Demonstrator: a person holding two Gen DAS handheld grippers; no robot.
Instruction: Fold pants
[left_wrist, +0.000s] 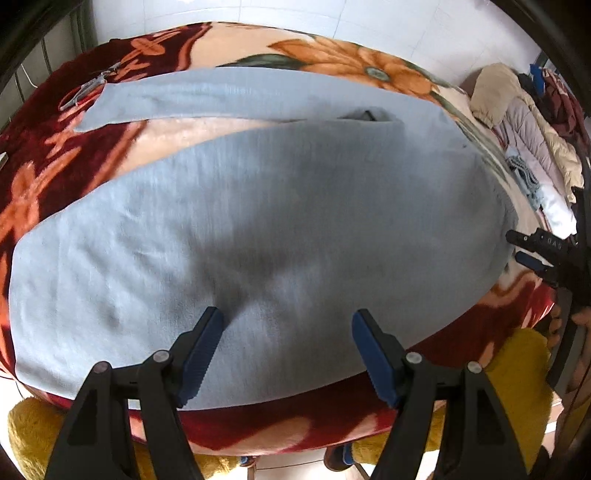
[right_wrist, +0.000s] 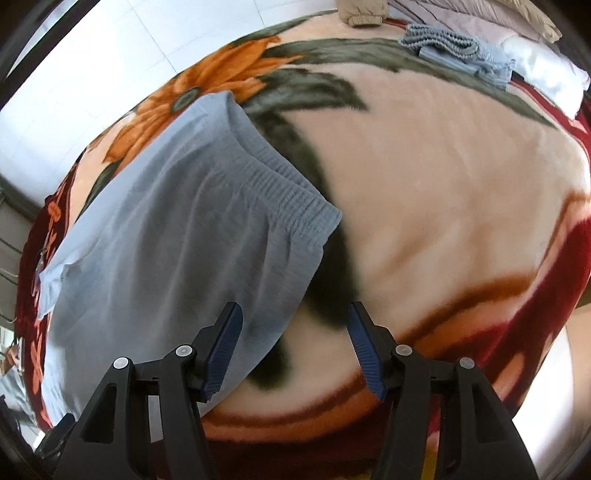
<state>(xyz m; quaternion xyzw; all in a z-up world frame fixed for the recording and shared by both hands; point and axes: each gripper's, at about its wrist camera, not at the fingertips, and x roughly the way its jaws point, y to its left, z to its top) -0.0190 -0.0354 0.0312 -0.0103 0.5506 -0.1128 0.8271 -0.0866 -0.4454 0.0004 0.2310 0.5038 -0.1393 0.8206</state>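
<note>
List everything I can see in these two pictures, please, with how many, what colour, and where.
pants: one, light grey-blue, spread flat on the blanket, legs apart, elastic waistband toward the right gripper.
blanket: one, peach and dark red with orange flowers and green leaves, covering the bed.
knitted cloth: one, grey-blue, crumpled at the blanket's far edge.
pile of clothes: one heap, beige, pink and dark, beyond the waistband end.
scissors: what looks like one pair, silvery, near the far leg's cuff.
yellow plush thing: yellow, below the bed's near edge; what it is I cannot tell.
left gripper: one, black with blue pads, open over the near leg.
right gripper: one, same colours, open at the waistband corner.
</note>
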